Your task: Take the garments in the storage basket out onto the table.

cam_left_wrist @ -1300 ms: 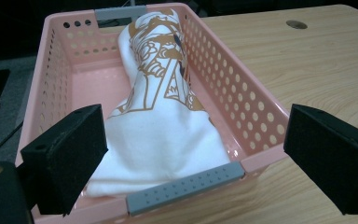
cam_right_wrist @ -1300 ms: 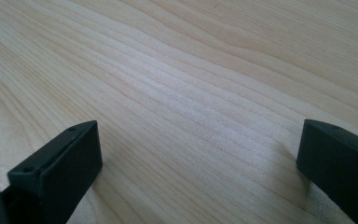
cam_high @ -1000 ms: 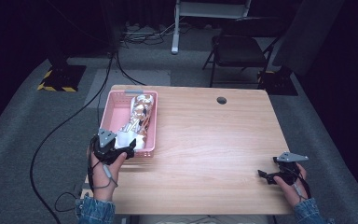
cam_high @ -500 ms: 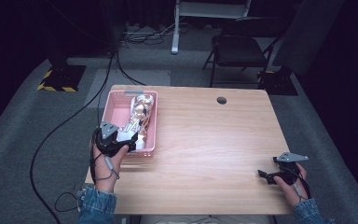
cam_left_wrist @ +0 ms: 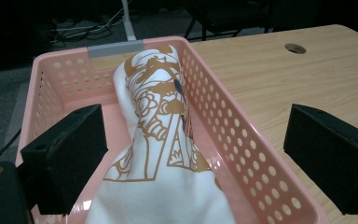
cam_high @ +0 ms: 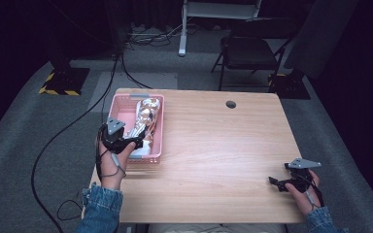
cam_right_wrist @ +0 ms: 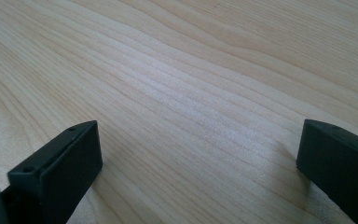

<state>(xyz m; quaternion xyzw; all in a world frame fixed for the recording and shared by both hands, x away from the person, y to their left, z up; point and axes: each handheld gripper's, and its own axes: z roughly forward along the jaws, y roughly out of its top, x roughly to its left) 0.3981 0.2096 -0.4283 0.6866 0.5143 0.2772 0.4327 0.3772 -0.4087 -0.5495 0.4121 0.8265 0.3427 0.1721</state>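
Left gripper (cam_left_wrist: 193,154) nearer basket (cam_left_wrist: 242,154) (seemingly agape)

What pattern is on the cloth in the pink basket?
White cloth with an orange-gold printed design; clearest in the left gripper view.

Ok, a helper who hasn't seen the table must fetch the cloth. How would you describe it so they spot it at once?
Start at the wooden table, then its far left corner, where a pink perforated basket sits. Inside lies the cloth, a bundled white fabric printed with orange-brown line drawings, the only soft item there.
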